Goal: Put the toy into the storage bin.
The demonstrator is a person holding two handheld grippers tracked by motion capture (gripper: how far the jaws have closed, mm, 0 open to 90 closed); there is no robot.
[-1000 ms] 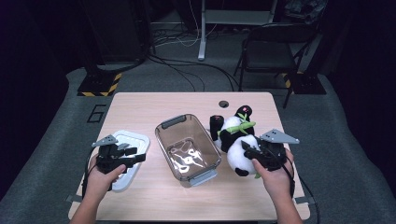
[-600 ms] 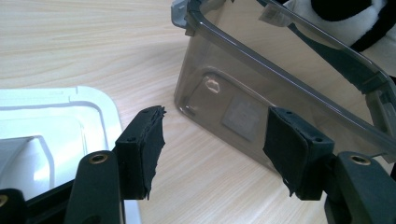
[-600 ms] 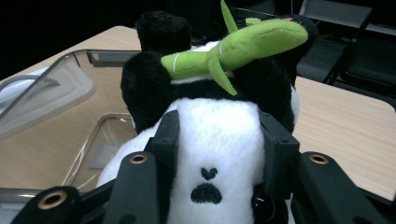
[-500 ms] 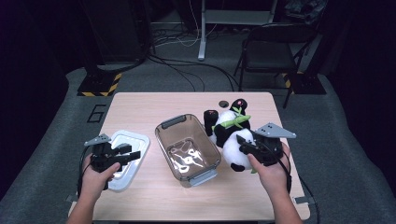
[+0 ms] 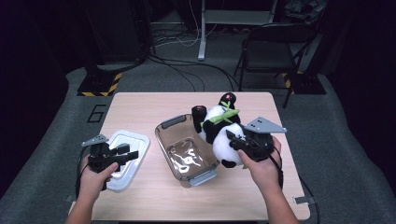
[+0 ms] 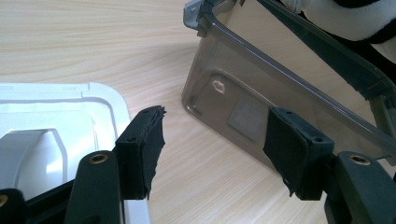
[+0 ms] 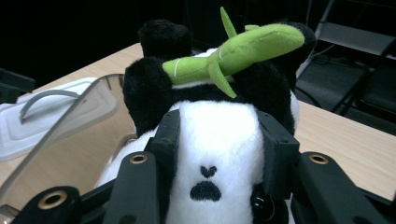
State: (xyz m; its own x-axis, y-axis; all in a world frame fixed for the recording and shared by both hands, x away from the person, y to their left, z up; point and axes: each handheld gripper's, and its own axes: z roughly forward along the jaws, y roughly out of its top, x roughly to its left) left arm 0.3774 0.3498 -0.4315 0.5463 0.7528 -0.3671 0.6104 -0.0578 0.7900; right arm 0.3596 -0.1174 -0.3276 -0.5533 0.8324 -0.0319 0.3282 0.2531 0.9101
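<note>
One plush panda (image 5: pixel 223 135) clamped in right claw (image 5: pixel 233 140), beside clear bin (image 5: pixel 187 151)

The wooden table (image 5: pixel 140 109) is brightly lit from above while the room around sinks into near-black. Glare spots gleam on the clear plastic bin (image 5: pixel 187 149). Shadows are soft; the high view is slightly blurred.
</note>
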